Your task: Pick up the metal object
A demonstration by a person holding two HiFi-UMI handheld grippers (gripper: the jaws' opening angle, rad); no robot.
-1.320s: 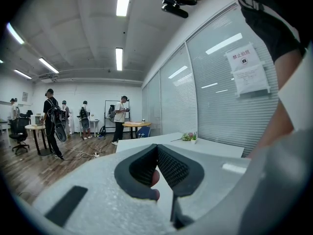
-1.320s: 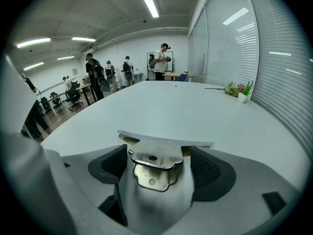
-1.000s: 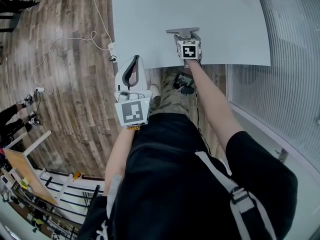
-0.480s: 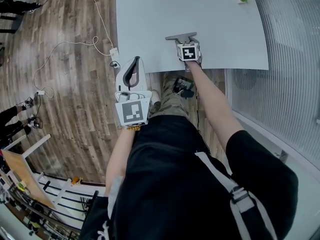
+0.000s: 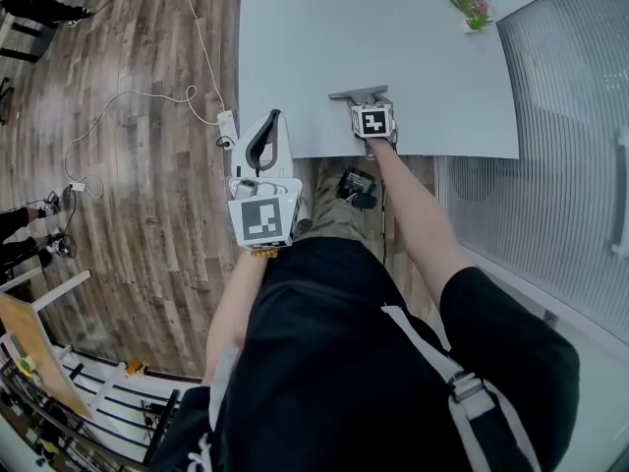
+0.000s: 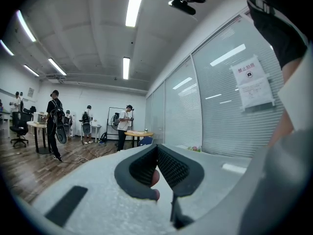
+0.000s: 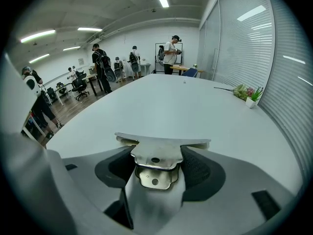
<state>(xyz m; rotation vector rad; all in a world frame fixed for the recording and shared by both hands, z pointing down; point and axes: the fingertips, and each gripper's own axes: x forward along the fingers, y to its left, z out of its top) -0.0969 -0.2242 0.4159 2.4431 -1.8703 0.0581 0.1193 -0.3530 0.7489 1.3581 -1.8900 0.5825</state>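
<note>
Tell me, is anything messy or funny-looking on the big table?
Nothing much. The table is tidy; only the little plant at its far corner trails one long stem out over the top. The metal object looks undamaged.

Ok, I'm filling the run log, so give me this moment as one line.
right gripper: jaws just been closing, pads on metal bracket | left gripper: shut, empty | metal bracket: at near edge of table

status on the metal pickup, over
Right tool jaws just closing, pads on metal object, near table edge. Left tool shut, empty, beside table. Only a flower sprig, far corner, no obstruction.
</note>
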